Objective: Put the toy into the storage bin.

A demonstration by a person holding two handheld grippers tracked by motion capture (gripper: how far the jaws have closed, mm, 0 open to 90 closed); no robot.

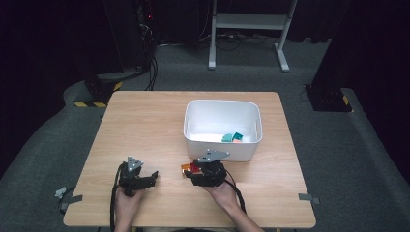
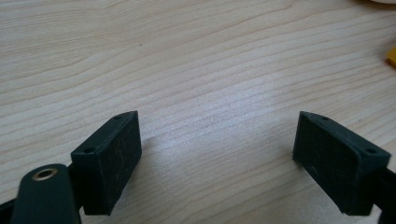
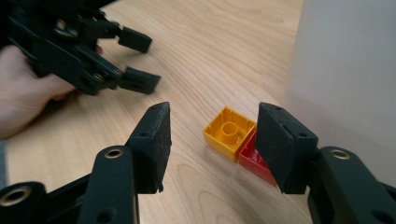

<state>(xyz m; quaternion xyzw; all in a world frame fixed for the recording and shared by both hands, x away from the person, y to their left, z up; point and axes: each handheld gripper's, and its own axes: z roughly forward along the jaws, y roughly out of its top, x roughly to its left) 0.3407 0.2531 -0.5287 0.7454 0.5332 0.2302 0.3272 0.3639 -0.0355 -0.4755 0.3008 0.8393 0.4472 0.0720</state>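
On a pale wood-grain worktop (image 1: 159,121), I hold my right tool (image 3: 212,140) low over two small plastic building bricks, its matte black jaws standing wide and gripping nothing. The yellow brick (image 3: 229,132) lies hollow side up, square, with a round tube inside; the glossy red brick (image 3: 254,158) touches its side, just beside the smooth white plastic bin (image 1: 193,121). Teal and orange bricks (image 1: 232,137) lie inside that bin. My left tool (image 2: 217,149) rests near the worktop, jaws wide and empty.
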